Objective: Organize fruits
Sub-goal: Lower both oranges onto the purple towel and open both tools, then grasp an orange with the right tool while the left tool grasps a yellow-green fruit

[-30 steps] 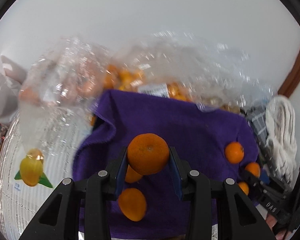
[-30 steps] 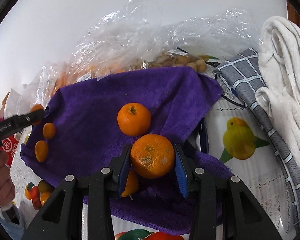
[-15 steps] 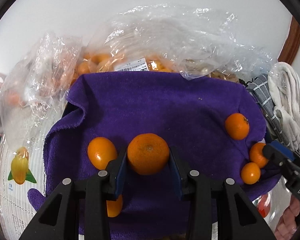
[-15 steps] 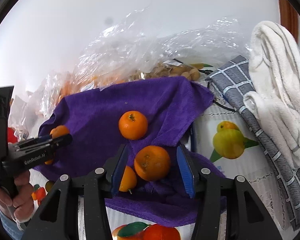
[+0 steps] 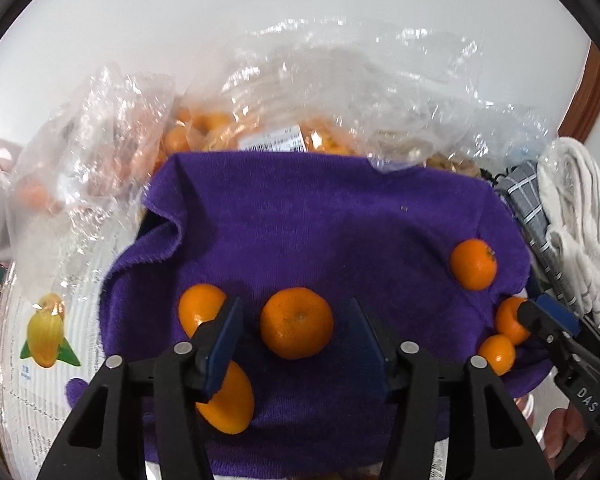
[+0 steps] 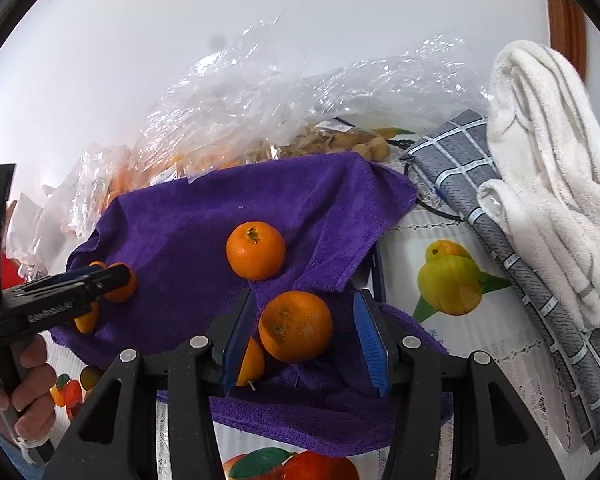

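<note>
Between the blue pads of the left gripper [image 5: 296,334] sits one orange [image 5: 296,323], resting on the purple towel [image 5: 320,224]; jaws spread wide, gaps on both sides, no contact. Second orange [image 5: 201,312] just outside the left pad, partly behind it; a third [image 5: 230,398] lies under that finger, half hidden.

Right gripper [image 6: 304,340]: jaws likewise apart, with a larger orange [image 6: 295,326] between the pads, closer to the left pad, clear gap to the right one. Small orange [image 6: 251,362] tucked low behind the left pad, mostly covered. Another orange [image 6: 255,250] lies ahead of the tips, well apart, stem scar up.

Ahead of both claws, clear plastic bags [image 6: 260,112] hold orange fruit and pale brown items; contents blurred, cannot identify. Right of the right claw: grey checked cloth [image 6: 496,216], white towel [image 6: 548,160] on it. Surface under the towel is a white fruit-print tablecloth [image 6: 432,248]. Plain white wall behind.
</note>
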`<action>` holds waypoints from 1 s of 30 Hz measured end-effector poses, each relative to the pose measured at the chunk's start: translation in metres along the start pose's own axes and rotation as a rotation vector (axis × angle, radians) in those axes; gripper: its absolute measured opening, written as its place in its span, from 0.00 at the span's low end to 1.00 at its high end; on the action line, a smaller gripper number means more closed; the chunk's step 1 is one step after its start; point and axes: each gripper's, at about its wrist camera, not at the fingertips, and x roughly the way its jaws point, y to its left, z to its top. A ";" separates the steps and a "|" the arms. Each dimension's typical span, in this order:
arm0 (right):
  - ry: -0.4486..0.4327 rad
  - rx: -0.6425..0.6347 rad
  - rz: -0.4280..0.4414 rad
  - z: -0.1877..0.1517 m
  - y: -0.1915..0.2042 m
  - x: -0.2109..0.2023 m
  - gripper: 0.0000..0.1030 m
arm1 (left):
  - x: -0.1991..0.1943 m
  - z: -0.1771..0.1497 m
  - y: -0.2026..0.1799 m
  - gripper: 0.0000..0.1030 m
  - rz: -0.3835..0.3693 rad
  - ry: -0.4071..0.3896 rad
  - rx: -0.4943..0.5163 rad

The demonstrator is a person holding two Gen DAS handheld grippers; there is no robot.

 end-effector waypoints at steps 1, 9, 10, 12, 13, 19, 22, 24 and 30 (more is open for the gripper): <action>-0.005 0.009 -0.003 0.000 0.000 -0.002 0.49 | -0.004 0.001 0.000 0.52 0.002 -0.007 0.001; -0.124 -0.053 -0.080 0.004 0.017 -0.037 0.51 | -0.049 0.006 0.003 0.52 -0.004 -0.110 -0.019; -0.130 -0.043 -0.087 0.004 0.020 -0.042 0.55 | -0.056 0.007 0.001 0.52 -0.004 -0.113 -0.002; -0.116 -0.012 -0.066 0.003 0.022 -0.049 0.55 | -0.067 0.007 -0.001 0.52 0.000 -0.118 0.016; -0.093 -0.008 -0.047 0.002 0.024 -0.052 0.55 | -0.074 0.005 -0.001 0.52 -0.001 -0.122 0.023; -0.025 -0.065 -0.041 -0.021 0.042 -0.069 0.55 | -0.098 -0.030 0.028 0.52 -0.020 -0.145 0.023; -0.003 -0.084 -0.017 -0.039 0.053 -0.074 0.55 | -0.101 -0.055 0.053 0.52 0.027 -0.151 0.015; 0.017 -0.104 -0.004 -0.052 0.063 -0.072 0.55 | -0.101 -0.072 0.070 0.52 0.069 -0.151 0.008; 0.059 -0.178 0.054 -0.080 0.102 -0.061 0.50 | -0.098 -0.106 0.107 0.52 0.121 -0.125 -0.021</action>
